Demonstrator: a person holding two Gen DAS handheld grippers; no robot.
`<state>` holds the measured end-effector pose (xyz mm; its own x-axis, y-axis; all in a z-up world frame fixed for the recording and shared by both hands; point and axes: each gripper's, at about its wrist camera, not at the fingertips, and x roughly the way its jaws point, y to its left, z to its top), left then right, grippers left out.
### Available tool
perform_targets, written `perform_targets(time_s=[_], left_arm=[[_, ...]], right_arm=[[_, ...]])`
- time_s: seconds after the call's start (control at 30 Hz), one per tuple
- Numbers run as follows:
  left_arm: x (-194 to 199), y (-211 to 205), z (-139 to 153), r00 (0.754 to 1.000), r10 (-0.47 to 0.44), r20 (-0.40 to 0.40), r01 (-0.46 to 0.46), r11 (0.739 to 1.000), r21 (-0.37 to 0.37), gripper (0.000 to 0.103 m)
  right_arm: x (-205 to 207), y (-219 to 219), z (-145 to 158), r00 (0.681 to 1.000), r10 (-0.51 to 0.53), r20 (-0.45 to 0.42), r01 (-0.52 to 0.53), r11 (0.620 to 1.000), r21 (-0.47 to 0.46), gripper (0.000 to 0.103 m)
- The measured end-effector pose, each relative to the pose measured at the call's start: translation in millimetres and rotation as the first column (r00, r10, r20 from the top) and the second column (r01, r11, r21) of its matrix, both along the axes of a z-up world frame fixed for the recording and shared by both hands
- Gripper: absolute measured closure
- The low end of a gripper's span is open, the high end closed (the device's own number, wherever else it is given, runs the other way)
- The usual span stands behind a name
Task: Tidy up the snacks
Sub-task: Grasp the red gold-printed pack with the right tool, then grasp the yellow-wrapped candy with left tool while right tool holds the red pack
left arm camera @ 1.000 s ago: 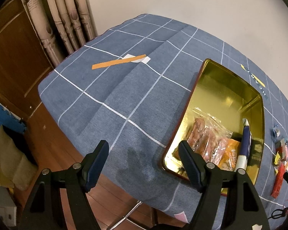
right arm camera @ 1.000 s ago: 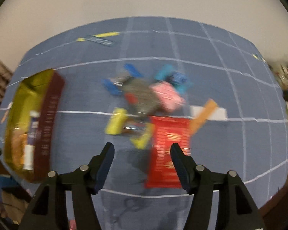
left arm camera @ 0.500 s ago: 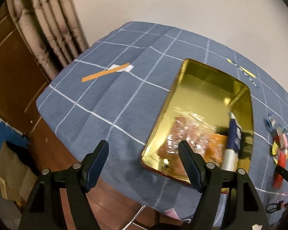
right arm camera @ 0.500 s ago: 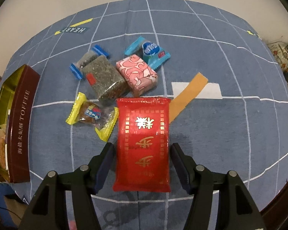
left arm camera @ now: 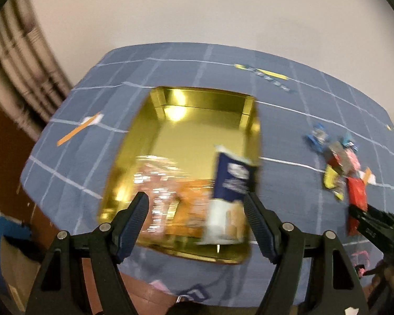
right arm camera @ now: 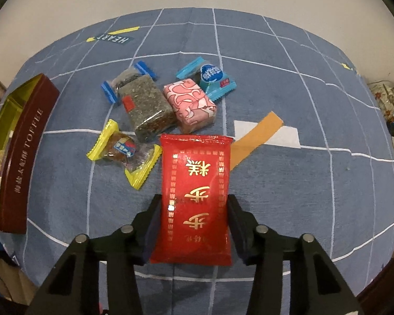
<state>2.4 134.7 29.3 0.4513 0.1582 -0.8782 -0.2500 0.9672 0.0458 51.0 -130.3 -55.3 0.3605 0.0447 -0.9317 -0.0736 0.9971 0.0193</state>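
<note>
The task looks about half done. In the tin on the bench some snacks already lie: clear packs with orange pieces and a dark blue pack, blurred in this view. The left claw hangs over them with its jaws apart and nothing between them.

Five snacks are left on the cloth. The right claw is closing on the red pack, its pads at both long edges. Beyond lie the yellow candy, green bar, pink block and blue candy; I judge these must follow into the tin
</note>
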Motion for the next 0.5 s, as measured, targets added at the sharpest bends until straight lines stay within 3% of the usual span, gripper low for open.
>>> perform_targets(time_s=[0.23, 0.33, 0.5], left_arm=[[20, -44, -12, 0.991, -0.12, -0.065, 0.112, 0.986, -0.125, 0.031], [27, -58, -21, 0.982, -0.156, -0.104, 0.132, 0.97, -0.205, 0.031], [37, -80, -29, 0.974, -0.181, -0.134, 0.141, 0.955, -0.26, 0.031]], right_arm=[[-3, -34, 2, 0.999, -0.033, 0.029, 0.033, 0.999, -0.006, 0.057], [5, -58, 0, 0.996, -0.065, 0.06, 0.065, 0.998, -0.006, 0.057], [17, -93, -2, 0.986, -0.112, 0.125, 0.113, 0.994, -0.003, 0.057]])
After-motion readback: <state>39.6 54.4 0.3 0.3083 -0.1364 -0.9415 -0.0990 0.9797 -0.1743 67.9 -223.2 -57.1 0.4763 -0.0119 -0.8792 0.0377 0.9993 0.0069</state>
